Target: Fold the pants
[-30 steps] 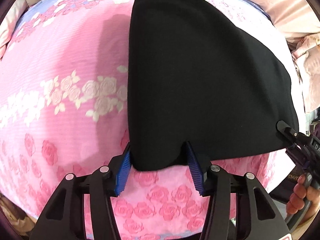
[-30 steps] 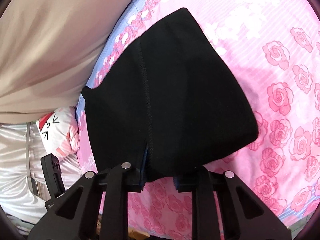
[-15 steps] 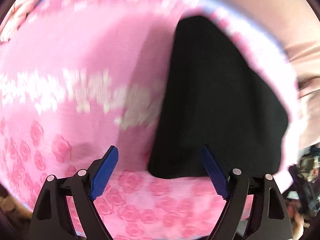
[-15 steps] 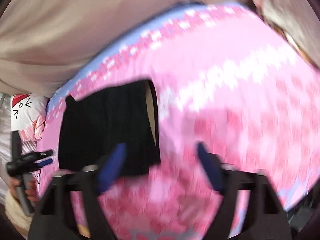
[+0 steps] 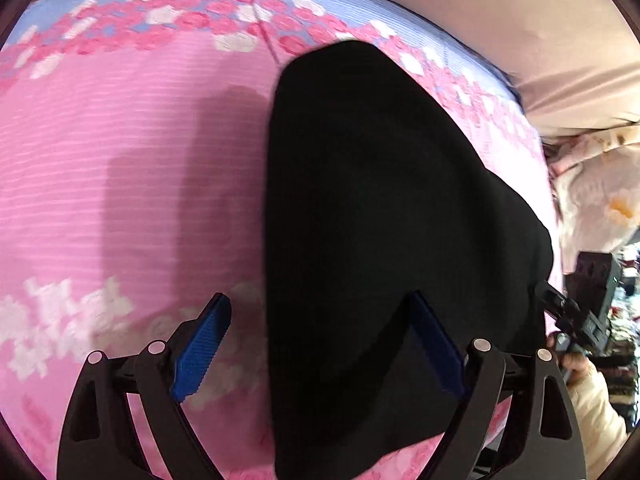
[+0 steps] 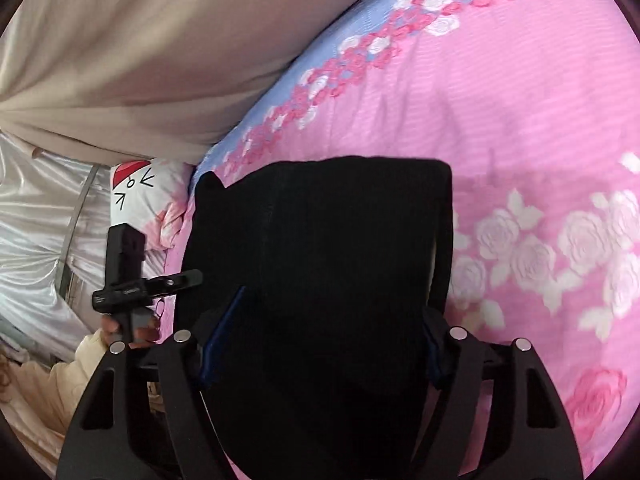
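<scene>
Lying folded, pants (image 6: 320, 264) fill right claw (image 6: 332, 340) (closing).

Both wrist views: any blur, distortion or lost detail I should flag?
Left wrist: fisheye bends the pink bedsheet; slight blur at the right edge; black pants show no fabric detail; soft shadow left of them. Right wrist: roses smeared at right; pants equally dark, faint ribbing only.

Black pants (image 5: 384, 240) on pink bedsheet (image 5: 132, 184)

my left gripper (image 5: 320, 352): black arms, ribbed blue pads, silver screws
my right gripper (image 6: 320, 344): same build
my sleeves (image 5: 596, 408): cream
</scene>
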The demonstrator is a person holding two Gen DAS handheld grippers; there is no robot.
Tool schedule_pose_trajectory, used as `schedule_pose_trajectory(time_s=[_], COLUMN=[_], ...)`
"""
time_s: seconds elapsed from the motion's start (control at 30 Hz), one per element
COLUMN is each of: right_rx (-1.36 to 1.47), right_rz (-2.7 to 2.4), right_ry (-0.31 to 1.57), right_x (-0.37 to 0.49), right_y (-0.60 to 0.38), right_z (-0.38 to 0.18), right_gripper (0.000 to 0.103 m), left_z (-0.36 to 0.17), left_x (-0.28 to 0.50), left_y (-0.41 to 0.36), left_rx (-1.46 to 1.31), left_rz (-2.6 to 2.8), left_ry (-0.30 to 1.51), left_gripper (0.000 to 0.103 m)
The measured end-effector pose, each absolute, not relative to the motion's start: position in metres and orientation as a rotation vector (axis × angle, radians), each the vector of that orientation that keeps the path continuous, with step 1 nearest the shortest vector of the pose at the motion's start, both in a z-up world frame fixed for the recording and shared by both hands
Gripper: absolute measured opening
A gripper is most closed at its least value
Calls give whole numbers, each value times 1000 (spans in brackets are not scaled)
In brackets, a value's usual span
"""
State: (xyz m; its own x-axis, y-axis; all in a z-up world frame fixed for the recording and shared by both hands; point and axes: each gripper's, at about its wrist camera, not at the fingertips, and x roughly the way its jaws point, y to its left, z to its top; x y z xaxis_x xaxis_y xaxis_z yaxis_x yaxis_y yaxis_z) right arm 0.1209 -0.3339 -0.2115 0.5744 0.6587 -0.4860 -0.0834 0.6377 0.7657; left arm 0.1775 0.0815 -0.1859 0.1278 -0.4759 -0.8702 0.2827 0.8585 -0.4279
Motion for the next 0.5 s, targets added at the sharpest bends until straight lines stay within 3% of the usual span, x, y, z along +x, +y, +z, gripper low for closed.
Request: schedule_pose_trajectory(time_s=[0.2, 0.5], right_rx=[852, 826], right_rz=[563, 757], right_ry=[874, 902], right_x=[107, 153], right_y=[-361, -330], right_z=[-221, -215], right_gripper=[69, 68], left_z=[-196, -198], left_x=[173, 177], left_y=[62, 57], left_rx=[-129, -107], left_rz=[-669, -704], left_ry=[1317, 1258], left_gripper=[90, 90])
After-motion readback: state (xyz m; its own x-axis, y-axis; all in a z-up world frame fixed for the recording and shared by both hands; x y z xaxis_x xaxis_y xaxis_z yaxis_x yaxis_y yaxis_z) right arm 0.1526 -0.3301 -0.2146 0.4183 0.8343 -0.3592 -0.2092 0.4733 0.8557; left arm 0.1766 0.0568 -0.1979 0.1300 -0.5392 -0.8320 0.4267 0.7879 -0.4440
